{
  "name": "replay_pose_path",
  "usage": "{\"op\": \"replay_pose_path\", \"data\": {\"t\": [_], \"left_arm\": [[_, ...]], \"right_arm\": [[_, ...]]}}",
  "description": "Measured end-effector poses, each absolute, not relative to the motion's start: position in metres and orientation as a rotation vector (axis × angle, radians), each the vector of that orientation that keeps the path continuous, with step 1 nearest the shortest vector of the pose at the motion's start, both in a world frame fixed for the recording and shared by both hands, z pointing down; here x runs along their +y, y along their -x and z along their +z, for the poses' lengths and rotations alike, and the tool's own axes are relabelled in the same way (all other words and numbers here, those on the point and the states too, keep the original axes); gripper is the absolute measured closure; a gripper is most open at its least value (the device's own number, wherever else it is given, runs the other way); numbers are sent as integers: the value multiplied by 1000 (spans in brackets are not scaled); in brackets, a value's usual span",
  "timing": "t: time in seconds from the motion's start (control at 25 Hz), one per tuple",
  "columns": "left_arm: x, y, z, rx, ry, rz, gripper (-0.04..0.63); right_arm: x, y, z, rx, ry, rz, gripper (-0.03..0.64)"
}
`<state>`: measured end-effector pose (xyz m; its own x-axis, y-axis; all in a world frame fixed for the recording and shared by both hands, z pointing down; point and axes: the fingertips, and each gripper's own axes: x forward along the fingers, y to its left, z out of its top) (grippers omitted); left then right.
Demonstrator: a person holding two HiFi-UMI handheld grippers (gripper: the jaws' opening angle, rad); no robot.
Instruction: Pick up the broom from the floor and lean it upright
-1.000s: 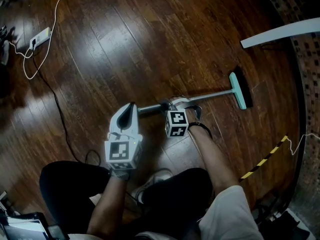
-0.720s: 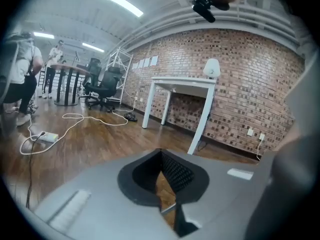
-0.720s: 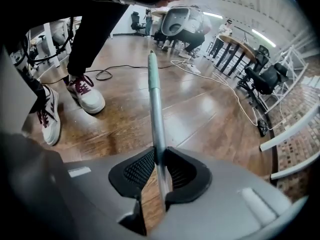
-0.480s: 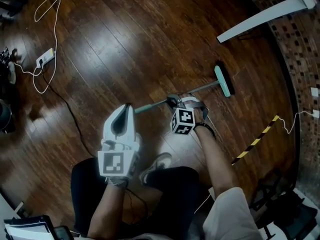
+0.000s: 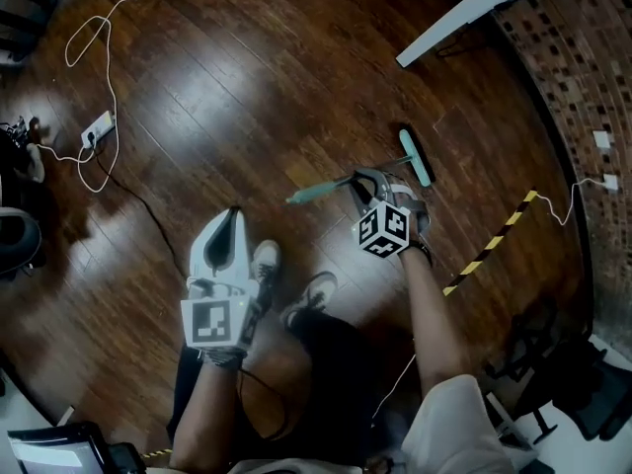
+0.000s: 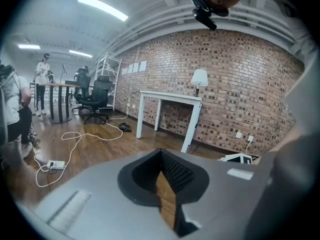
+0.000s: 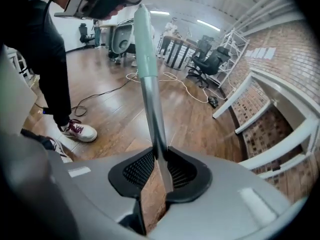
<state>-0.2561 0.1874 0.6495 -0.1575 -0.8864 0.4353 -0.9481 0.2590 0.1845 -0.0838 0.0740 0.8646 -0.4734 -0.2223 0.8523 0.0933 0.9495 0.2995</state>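
The broom has a teal head, a grey handle and a teal grip end. My right gripper is shut on the handle about midway along it and holds it off the wooden floor. In the right gripper view the handle runs up from between the pads of the right gripper to the teal grip. My left gripper hangs left of the grip end, apart from it. In its own view the left gripper has its jaw tips together with nothing between them.
A white table stands by the brick wall. A power strip with loose cables lies at the far left. Yellow-black tape crosses the floor at the right. My shoes are below the grippers. Office chairs stand further off.
Both grippers have risen well above the floor. The right one carried the broom up and rolled. The handle's grip end, earlier at the left gripper's tip, now shows apart from it.
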Motion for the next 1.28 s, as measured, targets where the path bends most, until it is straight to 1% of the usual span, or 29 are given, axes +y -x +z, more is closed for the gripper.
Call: {"op": "replay_pose_path", "data": {"t": [0.32, 0.72, 1.0, 1.28], "left_arm": [[161, 213, 584, -1969, -1834, 224, 594], [110, 148, 529, -1855, -2047, 256, 594], [83, 110, 502, -1768, -2173, 246, 594], [70, 102, 474, -1713, -2234, 253, 594]], "right_arm": [[55, 4, 777, -2094, -494, -215, 526], [36, -107, 672, -2162, -1054, 142, 525], [61, -156, 616, -2135, -1300, 277, 526], [73, -177, 577, -2084, -1421, 306, 526]]}}
